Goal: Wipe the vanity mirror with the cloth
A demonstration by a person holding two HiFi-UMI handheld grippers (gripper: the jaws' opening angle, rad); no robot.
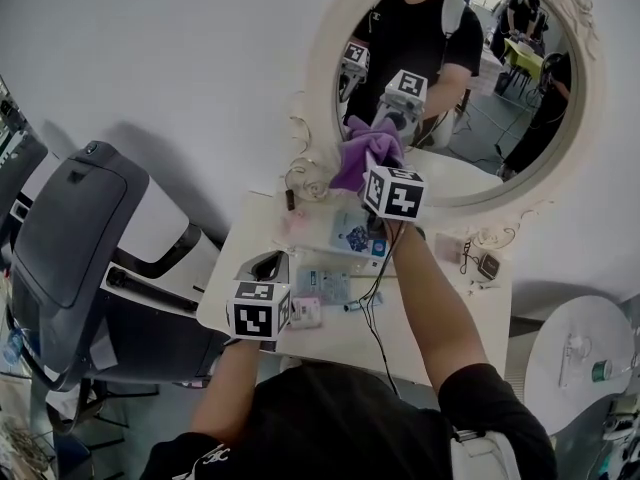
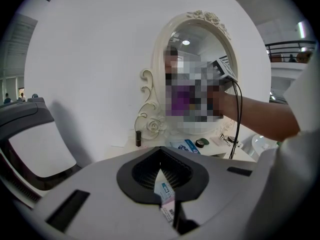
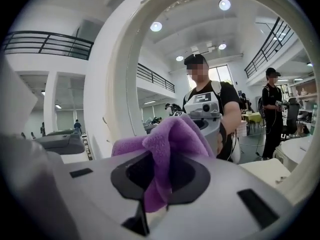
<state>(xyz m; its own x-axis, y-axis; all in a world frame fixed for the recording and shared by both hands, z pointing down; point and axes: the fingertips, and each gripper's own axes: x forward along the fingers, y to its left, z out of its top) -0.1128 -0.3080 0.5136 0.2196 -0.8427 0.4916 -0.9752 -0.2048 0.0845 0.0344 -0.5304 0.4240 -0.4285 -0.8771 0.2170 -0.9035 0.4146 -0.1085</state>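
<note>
An oval vanity mirror in a cream scrolled frame [image 1: 325,68] [image 2: 160,49] [image 3: 120,84] stands at the back of a white table [image 1: 440,328]. My right gripper [image 1: 372,160] [image 3: 160,174] is shut on a bunched purple cloth [image 1: 358,153] [image 3: 170,139] and holds it against the lower left of the glass. My left gripper [image 1: 268,264] [image 2: 162,171] hovers low over the table's left part, away from the mirror. Its jaws are shut. A thin slit between them shows a blue-labelled packet; whether it is held I cannot tell.
A large grey and black seat-like unit [image 1: 70,238] stands left of the table. On the table lie a small dark tube [image 1: 290,199] [image 2: 138,138], flat packets [image 1: 355,233], a watch [image 1: 488,265] and a black cable [image 1: 375,303]. A round white side table [image 1: 580,358] is at the right.
</note>
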